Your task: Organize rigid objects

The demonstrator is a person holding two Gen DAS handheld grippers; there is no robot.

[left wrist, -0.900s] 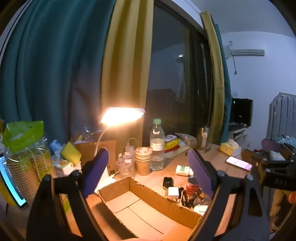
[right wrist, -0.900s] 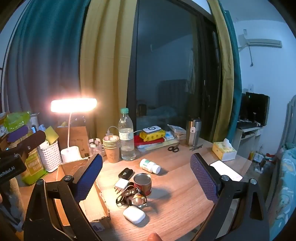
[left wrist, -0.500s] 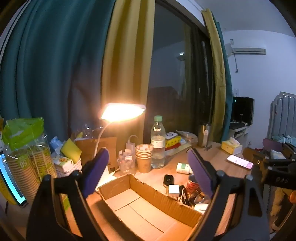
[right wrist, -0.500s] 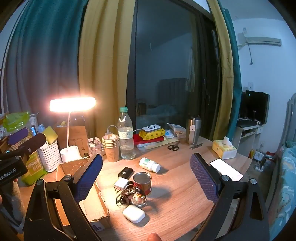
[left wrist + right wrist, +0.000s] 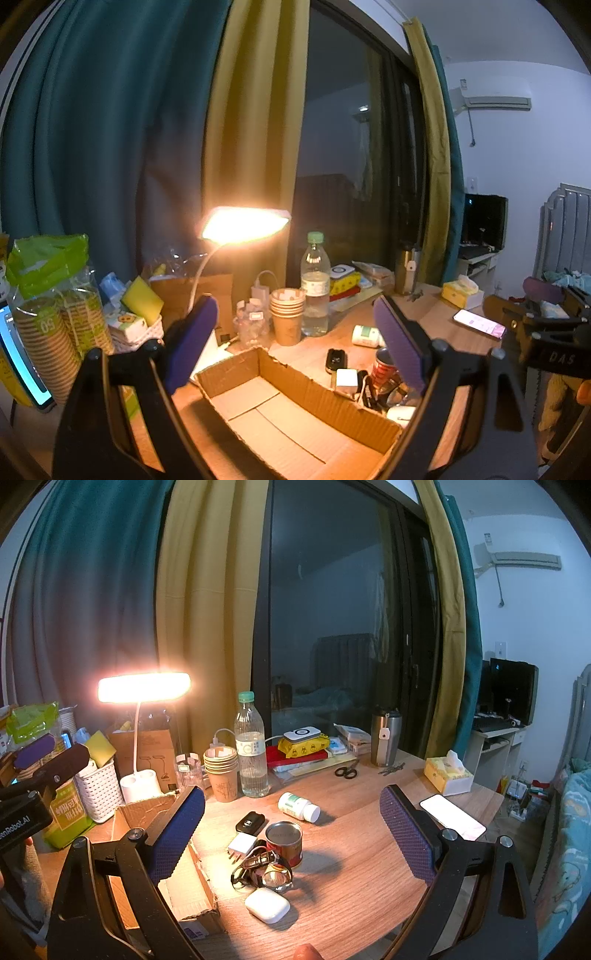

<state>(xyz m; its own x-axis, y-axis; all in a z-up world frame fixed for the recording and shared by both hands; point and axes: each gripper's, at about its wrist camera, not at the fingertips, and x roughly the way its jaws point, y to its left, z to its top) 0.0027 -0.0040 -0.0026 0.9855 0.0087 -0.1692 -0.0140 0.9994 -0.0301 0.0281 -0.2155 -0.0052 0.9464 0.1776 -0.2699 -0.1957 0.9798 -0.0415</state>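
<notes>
Both tongs stand spread wide with nothing between their pads. The right tongs [image 5: 291,834] hang above the cluster of small hard things on the tabletop [image 5: 369,867]. The left tongs [image 5: 295,350] hang over the open cardboard box [image 5: 295,417], which lies bare inside, so nothing looks sorted yet.

Just below and ahead of the right tongs lies the white earbud case [image 5: 267,904]. It is light and stiff, but smooth and rounded, so it will likely slip unless pinched across its flat faces. Beyond it sits a tangle of a watch and dark straps [image 5: 264,871], awkward because the loops may drag neighbours along; the rigid watch body looks the safest hold. Touching that tangle, the red tin can [image 5: 284,842] stands upright. It is stiff and probably the heaviest here, best taken across its wall near the middle. The white plug adapter [image 5: 241,846] beside it is blocky with flat sides, an easy grip clear of the prongs. Further ahead are the black key fob [image 5: 250,822], small and low, and the white pill bottle [image 5: 298,806] lying on its side, which may roll and wants a grip across its barrel.
</notes>
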